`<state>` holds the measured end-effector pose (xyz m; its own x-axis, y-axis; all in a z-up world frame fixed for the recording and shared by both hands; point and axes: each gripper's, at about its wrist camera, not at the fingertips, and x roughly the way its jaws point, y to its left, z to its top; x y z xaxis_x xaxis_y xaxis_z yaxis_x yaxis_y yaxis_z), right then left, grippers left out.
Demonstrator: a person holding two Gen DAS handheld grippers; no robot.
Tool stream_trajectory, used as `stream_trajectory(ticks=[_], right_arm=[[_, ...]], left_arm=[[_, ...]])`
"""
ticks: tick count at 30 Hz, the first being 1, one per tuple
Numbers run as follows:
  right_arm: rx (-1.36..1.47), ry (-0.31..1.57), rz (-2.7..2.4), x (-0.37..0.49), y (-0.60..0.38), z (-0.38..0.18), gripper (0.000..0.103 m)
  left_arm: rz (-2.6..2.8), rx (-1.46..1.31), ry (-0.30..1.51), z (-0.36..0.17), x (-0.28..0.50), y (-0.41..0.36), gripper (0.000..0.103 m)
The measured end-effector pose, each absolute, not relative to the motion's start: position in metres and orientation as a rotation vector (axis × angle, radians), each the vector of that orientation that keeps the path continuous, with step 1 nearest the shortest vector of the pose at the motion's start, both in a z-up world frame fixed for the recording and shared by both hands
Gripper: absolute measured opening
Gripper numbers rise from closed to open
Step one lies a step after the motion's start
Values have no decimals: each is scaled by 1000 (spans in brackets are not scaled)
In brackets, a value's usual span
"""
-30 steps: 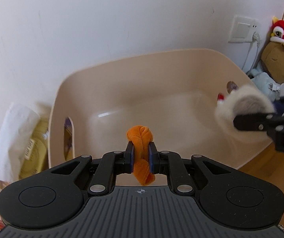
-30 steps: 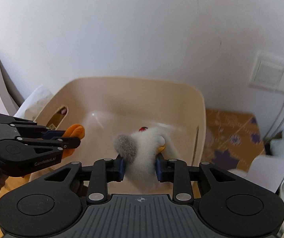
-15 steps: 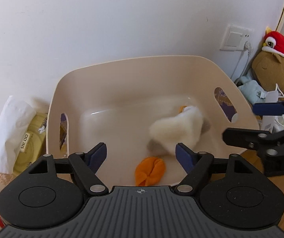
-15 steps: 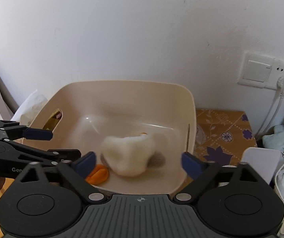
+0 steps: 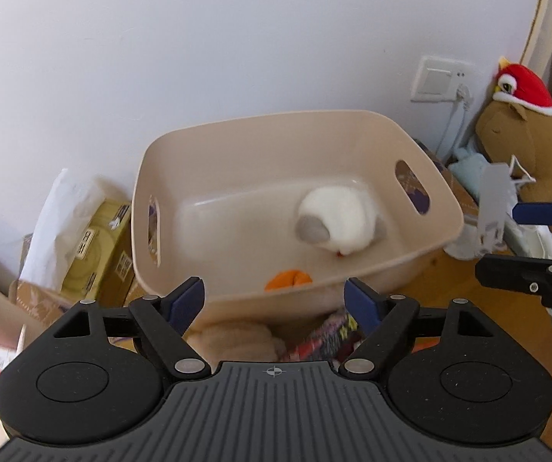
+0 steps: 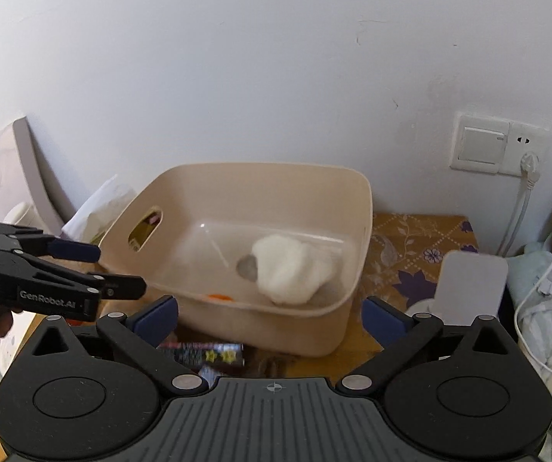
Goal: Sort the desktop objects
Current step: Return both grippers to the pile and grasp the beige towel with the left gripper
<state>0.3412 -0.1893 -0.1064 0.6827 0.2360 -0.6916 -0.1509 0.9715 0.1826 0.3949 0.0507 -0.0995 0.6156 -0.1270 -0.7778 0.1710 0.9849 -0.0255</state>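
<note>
Beige, smooth plastic forms the rounded rectangular storage bin (image 5: 435, 192) with oval handle cut-outs, which stands against a matte white wall (image 5: 237, 38). Inside it lies a fluffy white plush toy with a grey patch (image 5: 337, 223), towards the bin's right side, and a small crinkled orange plush piece (image 5: 289, 279) rests on the bin floor by the near wall, apart from the white toy.

The left gripper (image 5: 276, 302), black ribbed plastic with blue pads, hangs before the bin's near wall; its jaws are opening, and nothing is between them. The right gripper (image 6: 270, 317) stands with its jaws spread wide, gripping nothing, just short of the bin. Below them a patterned, colourful wrapped item (image 6: 202, 352) lies outside the bin.
</note>
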Motion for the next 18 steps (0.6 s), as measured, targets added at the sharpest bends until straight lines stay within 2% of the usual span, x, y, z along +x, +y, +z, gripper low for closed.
stream_trajectory(ticks=[18], right_arm=[[89, 856, 258, 275, -187, -129, 103]], left_arm=[[-125, 87, 953, -116, 300, 57, 81]])
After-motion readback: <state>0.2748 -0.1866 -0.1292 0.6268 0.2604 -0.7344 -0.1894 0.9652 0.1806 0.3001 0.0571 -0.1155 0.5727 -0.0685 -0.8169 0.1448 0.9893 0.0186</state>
